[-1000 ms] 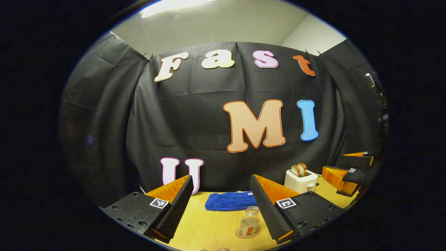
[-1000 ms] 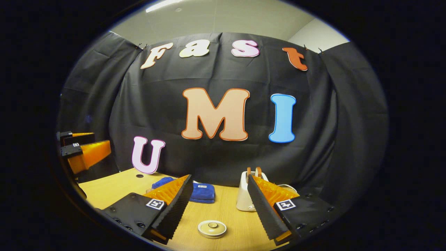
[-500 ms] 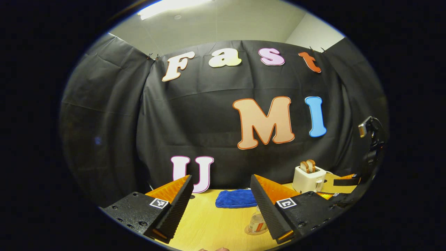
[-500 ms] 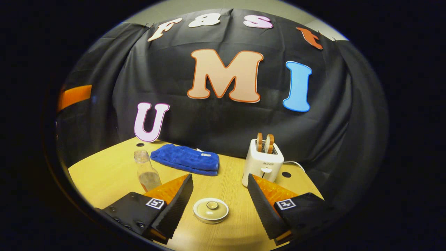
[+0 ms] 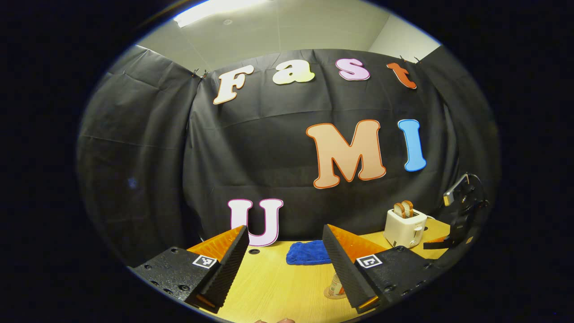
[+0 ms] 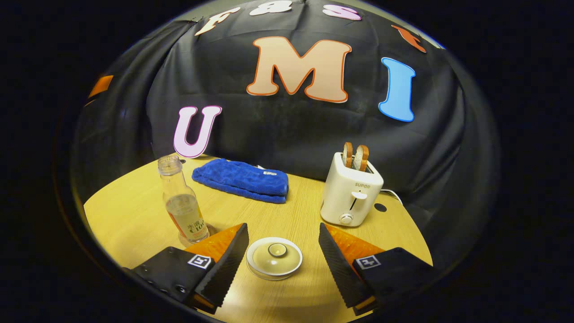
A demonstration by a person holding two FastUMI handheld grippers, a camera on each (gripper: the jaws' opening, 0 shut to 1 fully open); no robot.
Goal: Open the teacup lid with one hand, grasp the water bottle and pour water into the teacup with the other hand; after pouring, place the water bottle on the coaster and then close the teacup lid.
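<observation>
In the right gripper view, the cream teacup (image 6: 274, 257) with its lid on sits on the wooden table (image 6: 134, 215), low between my fingers. My right gripper (image 6: 283, 227) hovers open above it and touches nothing. To the left the clear, uncapped water bottle (image 6: 181, 206) stands upright on a coaster (image 6: 183, 242) that my left finger partly hides. My left gripper (image 5: 285, 229) is open and holds nothing. In the left gripper view, the bottle (image 5: 335, 284) and the coaster (image 5: 332, 294) peek out from behind my right finger.
A folded blue towel (image 6: 242, 180) lies at the back of the table, near the wall. A white toaster (image 6: 350, 190) with two slices of toast stands at the back right. The right gripper and its mount (image 5: 457, 211) show at the right edge of the left gripper view.
The right gripper has tipped downward and come closer to the teacup, bringing the bottle into its view. The left gripper has swung left, so the bottle slid behind its right finger.
</observation>
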